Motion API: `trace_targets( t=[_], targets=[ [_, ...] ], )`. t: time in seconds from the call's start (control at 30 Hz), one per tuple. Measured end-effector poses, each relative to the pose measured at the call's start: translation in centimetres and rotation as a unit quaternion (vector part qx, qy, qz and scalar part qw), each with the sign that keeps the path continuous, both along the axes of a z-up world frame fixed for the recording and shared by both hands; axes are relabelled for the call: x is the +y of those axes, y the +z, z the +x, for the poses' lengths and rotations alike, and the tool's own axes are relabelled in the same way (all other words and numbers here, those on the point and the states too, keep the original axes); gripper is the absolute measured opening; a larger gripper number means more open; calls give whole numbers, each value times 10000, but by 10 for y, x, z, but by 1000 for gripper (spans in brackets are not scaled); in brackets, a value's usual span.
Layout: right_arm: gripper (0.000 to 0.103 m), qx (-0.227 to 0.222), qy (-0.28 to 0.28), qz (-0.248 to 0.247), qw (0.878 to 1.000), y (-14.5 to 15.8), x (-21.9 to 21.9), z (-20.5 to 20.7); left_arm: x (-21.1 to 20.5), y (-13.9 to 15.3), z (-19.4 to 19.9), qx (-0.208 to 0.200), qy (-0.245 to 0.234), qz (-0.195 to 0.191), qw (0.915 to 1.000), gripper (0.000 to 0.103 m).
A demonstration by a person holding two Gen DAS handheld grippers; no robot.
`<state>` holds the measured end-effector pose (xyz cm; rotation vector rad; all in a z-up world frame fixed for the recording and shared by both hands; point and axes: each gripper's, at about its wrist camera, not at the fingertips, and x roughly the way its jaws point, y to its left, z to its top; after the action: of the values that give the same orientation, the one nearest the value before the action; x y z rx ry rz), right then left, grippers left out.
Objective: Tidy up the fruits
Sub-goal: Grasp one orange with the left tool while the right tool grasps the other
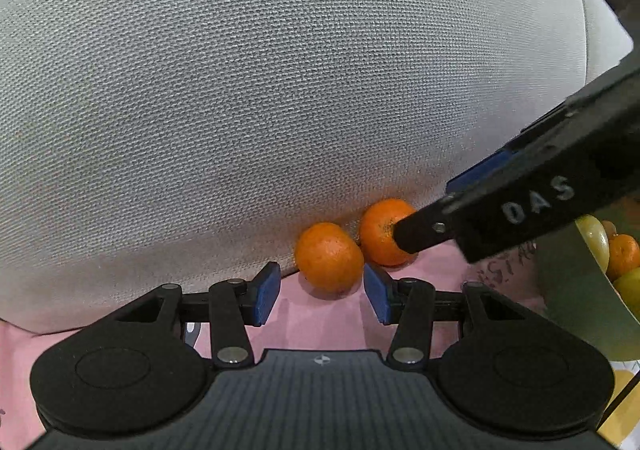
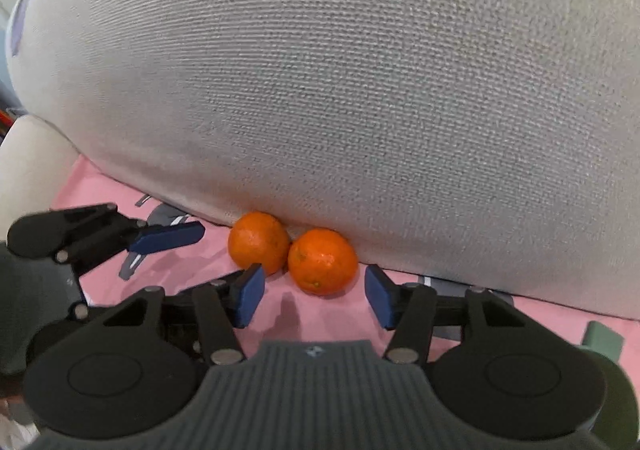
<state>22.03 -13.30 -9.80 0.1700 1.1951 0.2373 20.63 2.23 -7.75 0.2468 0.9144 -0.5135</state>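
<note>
Two round orange mandarins, L [image 1: 329, 257] & R [image 2: 322, 261], touching, against grey woven cushion [image 1: 280, 89] on pink cloth [image 2: 312, 314]. Left hand-held gripper [image 1: 320, 292] part-open, empty; right hand-held gripper [image 2: 314, 294] part-open, empty, nothing gripped.

A home, most likely a living room or bedroom: a big grey woven-fabric cushion [image 2: 360, 97] rests on a pink printed sheet [image 2: 320, 314], and a green bowl [image 1: 576, 298] of mixed fruit sits at the edge, only partly visible.
</note>
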Motion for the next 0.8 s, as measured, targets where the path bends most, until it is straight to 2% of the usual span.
trace_targets(
  t=[0.1, 0.27, 0.5, 0.6, 0.7, 0.8],
  targets=[
    [48, 237, -198, 154, 9994, -9, 0, 8, -6, -9, 3, 17, -6, 0, 10000, 57],
    [47, 340, -262, -18, 9991, -17, 11, 15, -5, -17, 6, 97, 19, -121, 9999, 57],
    [47, 426, -387, -2, 9983, -26, 13, 18, -1, -33, 10, 190, 58, -254, 9995, 59],
    [47, 522, -440, 145, 9976, -28, 13, 21, -3, -40, 10, 262, 12, -255, 9993, 61],
    [45, 645, -728, 437, 9943, -35, 5, 22, -17, -53, 4, 240, 47, -122, 9996, 60],
    [44, 578, -693, 422, 9950, -33, 7, 19, -21, -56, -1, 268, -18, -150, 9995, 51]
  ],
)
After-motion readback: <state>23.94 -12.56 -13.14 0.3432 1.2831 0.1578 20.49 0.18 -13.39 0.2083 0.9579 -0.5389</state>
